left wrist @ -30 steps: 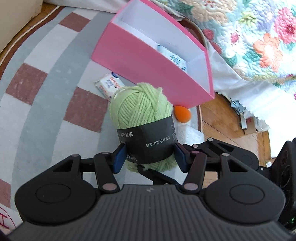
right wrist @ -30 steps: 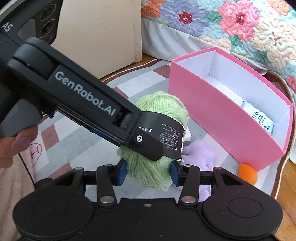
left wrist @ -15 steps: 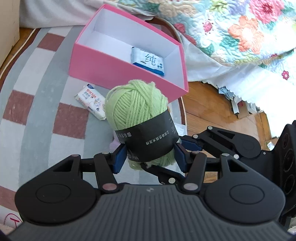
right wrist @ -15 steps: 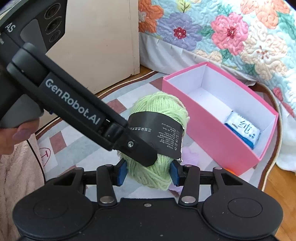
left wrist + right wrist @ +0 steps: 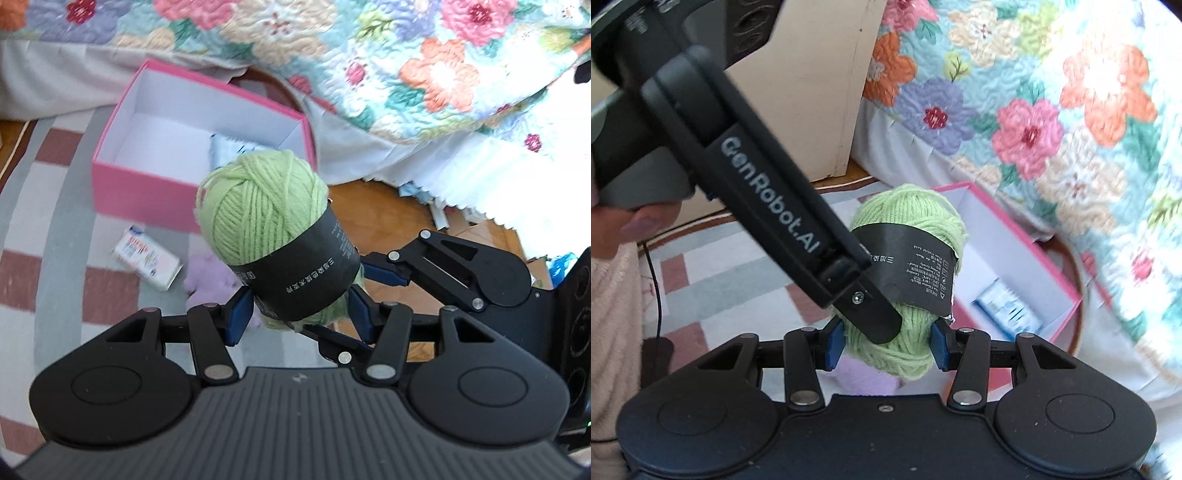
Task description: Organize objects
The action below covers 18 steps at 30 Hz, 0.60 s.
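Carrying: both tongs held one green yarn ball in the air, above the rug and near the pink box.
Left tongs: clenched on the yarn, blue pads pressing at the black paper band and the wool just under it.
Right tongs: clenched on the lower, bare wool end of the same ball; in the right wrist view the left tool's arm crossed in front of the band.
Yarn pose: tilted, rounded end pointing toward the box, band around the middle.
Step in hand: transport, I'd say. Pick looked done, drop-off not yet; ball read as beside the box's near wall, not clearly over the opening.
Next move needs: carry forward past the near wall until the ball sits over the white floor of the box, lower, then let go with both tongs together. Two grips on one soft ball, so uneven release could drag or roll it.
Risk: loose wool snagging on a pad at release.
Box contents: one blue-and-white packet lying flat near the right end; rest of the interior looked bare, part of it hidden behind the yarn.
Still outside box: a white packet with red print and a lilac plush thing, both on the rug just in front of the box.
Surroundings: floral quilt hanging off the bed behind the box.
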Tool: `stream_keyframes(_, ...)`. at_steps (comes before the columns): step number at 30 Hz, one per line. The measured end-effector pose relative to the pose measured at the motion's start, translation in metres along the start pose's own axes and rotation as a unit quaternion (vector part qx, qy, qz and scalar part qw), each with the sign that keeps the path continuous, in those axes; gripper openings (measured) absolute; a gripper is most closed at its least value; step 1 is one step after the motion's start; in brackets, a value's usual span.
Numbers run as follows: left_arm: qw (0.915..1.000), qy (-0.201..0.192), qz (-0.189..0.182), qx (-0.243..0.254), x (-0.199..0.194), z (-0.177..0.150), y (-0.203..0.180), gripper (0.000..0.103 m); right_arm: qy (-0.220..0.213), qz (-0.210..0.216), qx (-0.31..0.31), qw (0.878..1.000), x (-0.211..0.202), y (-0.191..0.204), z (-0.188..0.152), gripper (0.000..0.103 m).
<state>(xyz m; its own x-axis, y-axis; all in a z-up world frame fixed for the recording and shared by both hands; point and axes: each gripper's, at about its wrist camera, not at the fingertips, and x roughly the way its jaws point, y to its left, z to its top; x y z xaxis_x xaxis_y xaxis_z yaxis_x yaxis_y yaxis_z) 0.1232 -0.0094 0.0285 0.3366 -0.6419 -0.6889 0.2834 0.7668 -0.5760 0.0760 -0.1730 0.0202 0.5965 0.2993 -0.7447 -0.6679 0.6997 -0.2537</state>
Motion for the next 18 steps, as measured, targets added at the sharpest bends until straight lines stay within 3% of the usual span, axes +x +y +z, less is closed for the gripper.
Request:
stream_keyframes(10, 1.0000, -0.008, -0.002, 0.002, 0.016, 0.049, -0.013, 0.054, 0.011, -0.027, -0.038, 0.999, 0.002, -0.041, 0.030, 0.051)
stream_keyframes(14, 0.9998, -0.009, 0.010, -0.013, 0.033, 0.068, -0.016, 0.055, 0.019, 0.006, 0.013, 1.000, 0.013, -0.076, 0.036, 0.051)
stream_keyframes(18, 0.9997, -0.005, 0.013, -0.021, 0.051, 0.081, -0.018, 0.055, 0.012, 0.005, 0.029, 0.999, 0.021, -0.098, 0.034, 0.051)
